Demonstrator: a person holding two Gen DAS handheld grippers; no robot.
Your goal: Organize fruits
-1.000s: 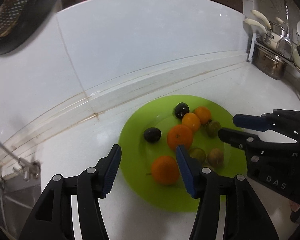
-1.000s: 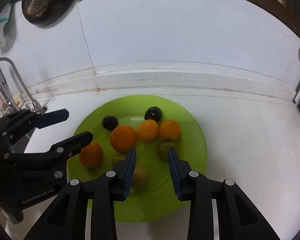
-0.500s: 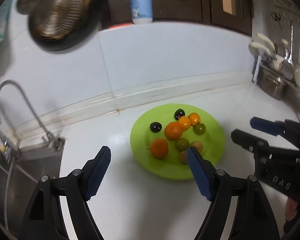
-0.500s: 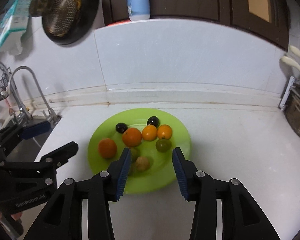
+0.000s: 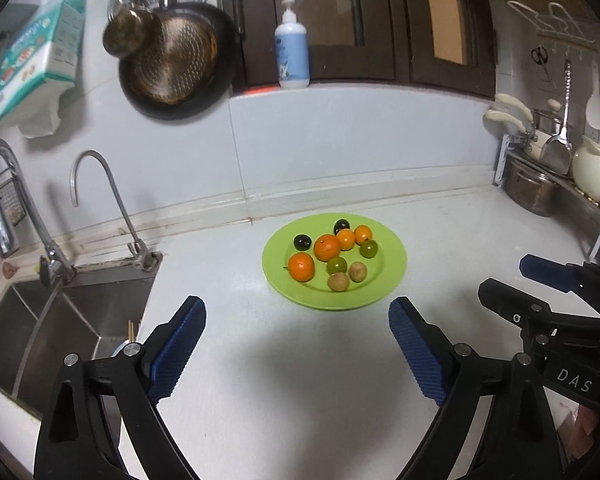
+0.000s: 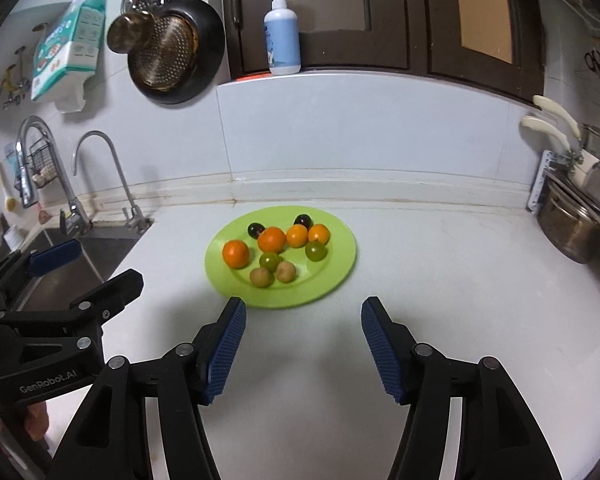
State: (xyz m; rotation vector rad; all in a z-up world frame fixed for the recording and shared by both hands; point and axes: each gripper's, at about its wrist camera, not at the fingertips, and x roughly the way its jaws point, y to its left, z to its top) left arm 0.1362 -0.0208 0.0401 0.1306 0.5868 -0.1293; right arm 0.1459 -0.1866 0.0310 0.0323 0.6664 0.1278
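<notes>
A lime-green plate (image 5: 392, 264) (image 6: 340, 256) lies on the white counter and carries several fruits: oranges (image 5: 301, 267) (image 6: 236, 253), two dark plums (image 5: 302, 241), two green fruits (image 5: 368, 248) and two brownish ones (image 5: 338, 282) (image 6: 260, 277). My left gripper (image 5: 298, 310) hangs well short of the plate, its jaws opening wide with nothing between them. My right gripper (image 6: 302, 310) also sits back from the plate, jaws opening and empty. Each gripper shows in the other's view, the right gripper (image 5: 540, 280) at the right edge and the left gripper (image 6: 88, 268) at the left.
A steel sink (image 5: 40, 332) with two faucets (image 5: 112, 200) lies to the left. Pots and utensils (image 5: 540, 192) crowd the right corner. A pan (image 5: 172, 64) hangs on the wall, and a pump bottle (image 5: 292, 52) stands on the ledge above the backsplash.
Both grippers pulled back and up from the plate, so the fruits look much smaller. Both sets of jaws spread wider; the sink, faucets and wall came into view.
</notes>
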